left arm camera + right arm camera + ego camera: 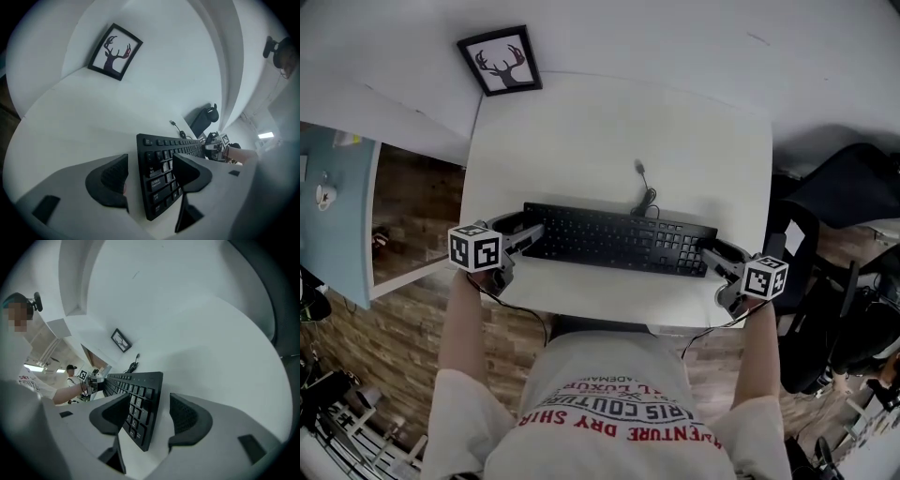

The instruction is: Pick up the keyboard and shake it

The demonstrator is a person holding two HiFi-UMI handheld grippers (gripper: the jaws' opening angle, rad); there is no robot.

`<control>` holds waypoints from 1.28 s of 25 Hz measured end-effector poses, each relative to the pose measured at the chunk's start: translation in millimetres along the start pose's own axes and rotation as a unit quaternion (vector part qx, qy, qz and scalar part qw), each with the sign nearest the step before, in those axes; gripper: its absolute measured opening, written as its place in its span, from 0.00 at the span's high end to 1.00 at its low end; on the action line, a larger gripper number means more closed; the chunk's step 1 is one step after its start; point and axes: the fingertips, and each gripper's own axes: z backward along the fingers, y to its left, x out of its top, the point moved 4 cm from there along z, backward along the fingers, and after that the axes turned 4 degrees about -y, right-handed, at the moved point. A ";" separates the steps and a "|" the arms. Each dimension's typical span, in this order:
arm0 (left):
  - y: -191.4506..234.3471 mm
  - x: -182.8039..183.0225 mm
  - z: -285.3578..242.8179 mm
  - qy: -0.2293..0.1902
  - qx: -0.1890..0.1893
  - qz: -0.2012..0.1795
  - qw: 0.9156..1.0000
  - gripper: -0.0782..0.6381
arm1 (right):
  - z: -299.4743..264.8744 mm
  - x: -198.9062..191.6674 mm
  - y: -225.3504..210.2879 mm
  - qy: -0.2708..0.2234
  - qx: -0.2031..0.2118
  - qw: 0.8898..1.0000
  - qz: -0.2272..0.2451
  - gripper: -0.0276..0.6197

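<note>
On the white table (609,122), near its front edge, the black keyboard (614,239) is lying flat with its keys up; its cable (647,197) is trailing off toward the back of the tabletop; a framed deer picture (500,61) is standing at the far left corner.

The person is reaching both forearms forward, one on each side of the body, so that the two tools are meeting the keyboard from its opposite short ends. The left gripper (528,232) is slanting downward and inward at the left end, its marker cube (475,248) facing up toward the head camera; the right gripper (712,255) is mirroring that pose at the right end, its own cube (765,277) sitting just off the table's front right edge.

In the left gripper view the jaws are standing wide apart with the keyboard's end reaching in between them, a strip of bare table showing beside one pad; nothing is being squeezed. In the right gripper view the jaws are likewise gaping around the other end, a clear gap showing on the outer side; the keyboard is resting on the table, ungripped.
</note>
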 end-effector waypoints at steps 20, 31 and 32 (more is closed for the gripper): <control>-4.8 6.5 -14.6 -0.003 -0.023 0.030 0.999 0.53 | -18.5 6.2 -1.2 0.036 0.035 0.997 -0.063 0.67; -4.5 8.9 -13.3 -0.005 -0.023 0.017 1.000 0.56 | -15.4 2.3 1.2 0.017 0.048 0.997 -0.063 0.70; -5.3 10.1 -12.3 -0.006 -0.024 0.010 1.000 0.56 | -14.5 1.6 2.6 0.015 0.048 0.997 -0.057 0.70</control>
